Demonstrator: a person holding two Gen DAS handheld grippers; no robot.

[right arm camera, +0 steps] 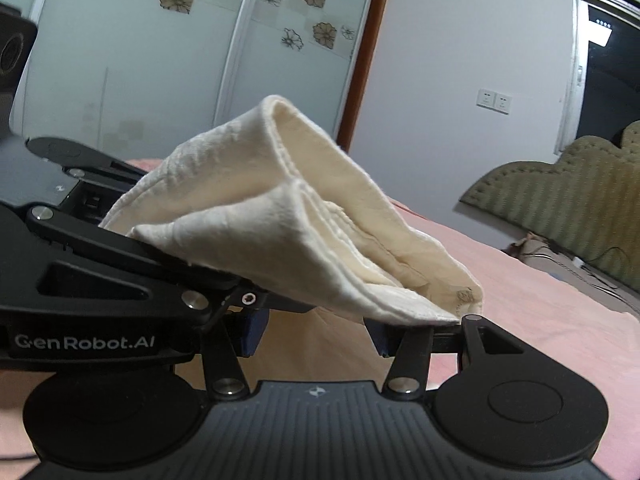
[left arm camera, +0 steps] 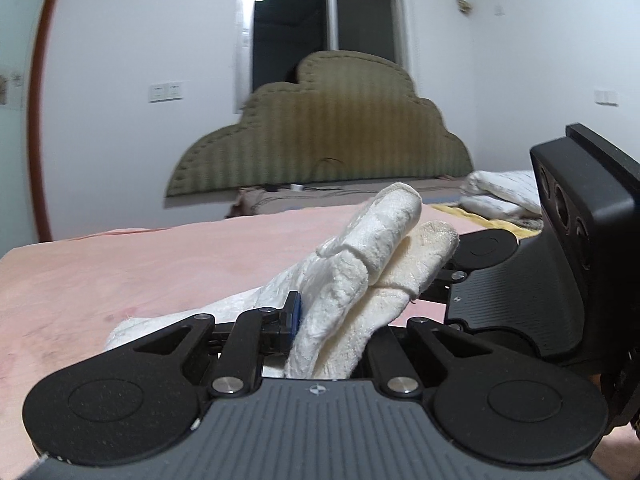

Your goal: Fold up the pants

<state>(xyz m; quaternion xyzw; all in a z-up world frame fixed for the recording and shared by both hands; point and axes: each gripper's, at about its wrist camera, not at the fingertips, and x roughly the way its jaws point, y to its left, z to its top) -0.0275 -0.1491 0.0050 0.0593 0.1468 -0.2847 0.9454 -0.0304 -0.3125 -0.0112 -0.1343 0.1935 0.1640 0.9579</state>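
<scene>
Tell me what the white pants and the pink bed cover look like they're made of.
The pants look like soft woven cotton, matte cream-white: a crinkled weave, stitched hems and limp folds show. The bed cover looks like a smooth, matte pink fabric lying flat; blur hides its weave, so the fibre stays uncertain.

Left gripper [left arm camera: 320,320] pointing slightly downward, jaws nearly together, pinching cream pants [left arm camera: 360,264] between pads. Right gripper [right arm camera: 316,332] also tilting slightly downward, jaws standing about half apart with cloth draping over and between them; whether pads are pressing it is hidden. Both grippers sitting close side by side, each showing at edge of the other's wrist view.
</scene>
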